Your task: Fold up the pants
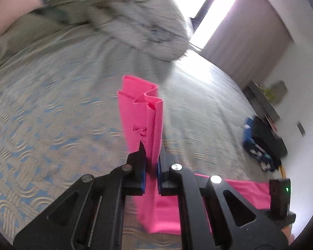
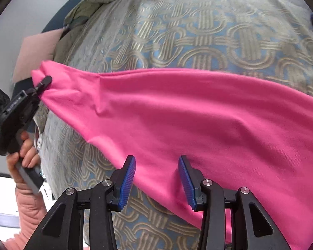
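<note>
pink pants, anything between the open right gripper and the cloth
Nothing visible. The right gripper is open with its tips at the near edge of the pink pants, only patterned bedspread beneath. The left gripper clamps the far end, well to the side.

Bright daylight from a glaring window (image 1: 210, 12), left view motion-blurred; right view sharper, fisheye-bent, dark-cornered edges

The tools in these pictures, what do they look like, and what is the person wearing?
Both are black, with angular arms, cut-out slots and shiny round silver bolts. The right tool has ridged blue pads on its fingers; the left tool shows thin blue pad edges. The bare hand gripping a grey handle wears a quilted peach-pink sleeve.
</note>
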{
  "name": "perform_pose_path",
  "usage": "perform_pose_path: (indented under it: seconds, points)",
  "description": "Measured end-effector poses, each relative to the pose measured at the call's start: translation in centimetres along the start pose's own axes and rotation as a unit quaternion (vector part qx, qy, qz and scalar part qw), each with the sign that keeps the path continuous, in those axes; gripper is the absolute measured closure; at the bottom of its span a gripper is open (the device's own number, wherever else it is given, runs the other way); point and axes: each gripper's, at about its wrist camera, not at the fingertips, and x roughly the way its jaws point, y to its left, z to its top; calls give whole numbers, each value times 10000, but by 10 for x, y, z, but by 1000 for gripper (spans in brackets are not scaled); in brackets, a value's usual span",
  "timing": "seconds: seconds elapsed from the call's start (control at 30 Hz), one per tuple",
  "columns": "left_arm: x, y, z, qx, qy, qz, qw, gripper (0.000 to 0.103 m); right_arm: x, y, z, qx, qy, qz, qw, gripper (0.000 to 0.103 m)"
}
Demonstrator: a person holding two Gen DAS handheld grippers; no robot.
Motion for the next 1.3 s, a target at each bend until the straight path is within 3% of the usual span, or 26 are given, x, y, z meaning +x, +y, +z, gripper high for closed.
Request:
perform_pose_path:
  seconds: [0.13, 0.27, 0.47, 0.53, 0.6, 0.67, 0.73, 0.83, 0.97, 1.13, 1.23, 1.3]
  points:
    - [21, -68, -16, 665, 356, -510, 9958, 94, -32, -23, -12, 177, -298, 3, 9994, 60]
    - [55, -140, -60, 1301, 997, -976, 9816, 94, -61, -50, -26, 480, -559, -66, 9973, 59]
    - [95, -211, -137, 2242, 1795, -973, 9529, 92, -85, -88, -53, 961, -729, -161, 9926, 55]
    - [98, -219, -151, 2398, 1920, -972, 9467, 92, -89, -100, -63, 1145, -750, -24, 9906, 54]
    - [96, -221, -158, 2423, 2004, -992, 9441, 83, -91, -109, -68, 1247, -765, 93, 9892, 53]
    - [90, -219, -158, 2343, 2087, -1094, 9432, 54, -87, -111, -69, 1314, -772, 161, 9882, 51]
    - [81, -216, -155, 2373, 2023, -989, 9450, 46, -86, -112, -68, 1364, -760, 173, 9876, 48]
    - [60, -205, -149, 2565, 1757, -874, 9464, 43, -82, -108, -65, 1363, -733, 241, 9877, 47]
    - [37, -166, -135, 2459, 1379, -279, 9590, 38, -81, -105, -61, 1357, -694, 373, 9876, 47]
    - [21, -90, -122, 1626, 1444, 278, 9757, 37, -69, -104, -52, 1485, -540, 498, 9862, 44]
    - [16, -53, -123, 1190, 1549, 573, 9791, 36, -62, -106, -49, 1574, -442, 488, 9853, 43]
    - [18, -42, -126, 1050, 1622, 564, 9795, 36, -62, -104, -47, 1552, -418, 463, 9859, 42]
